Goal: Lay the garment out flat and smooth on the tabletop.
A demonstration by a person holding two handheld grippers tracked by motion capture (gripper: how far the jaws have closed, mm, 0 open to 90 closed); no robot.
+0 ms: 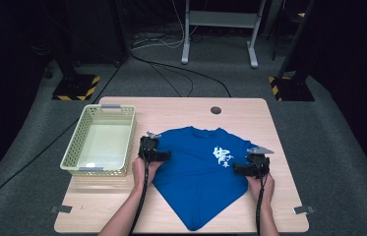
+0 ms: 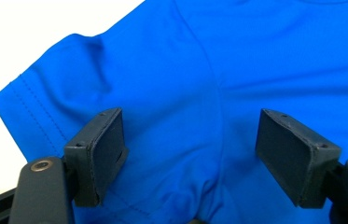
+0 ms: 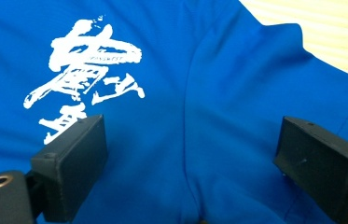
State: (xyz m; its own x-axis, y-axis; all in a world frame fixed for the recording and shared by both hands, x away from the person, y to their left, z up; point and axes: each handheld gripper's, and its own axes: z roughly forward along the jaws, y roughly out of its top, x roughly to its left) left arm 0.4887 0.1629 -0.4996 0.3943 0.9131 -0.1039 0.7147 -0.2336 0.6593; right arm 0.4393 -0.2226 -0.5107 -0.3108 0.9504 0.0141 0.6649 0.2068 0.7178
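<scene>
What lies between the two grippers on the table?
In the high view, the blue T-shirt with white print spans from left gripper to right gripper.

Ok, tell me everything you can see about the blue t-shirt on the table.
The blue t-shirt lies flat on the wooden table, collar toward the far edge, its body narrowing to a point near the person's edge. The fabric looks smooth and slightly glossy, with stitched sleeve hems and a white brush-style print on the chest. The left gripper sits over one sleeve seam and the right gripper over the other, jaws open astride the cloth. A pale basket stands beside it, apart.
</scene>
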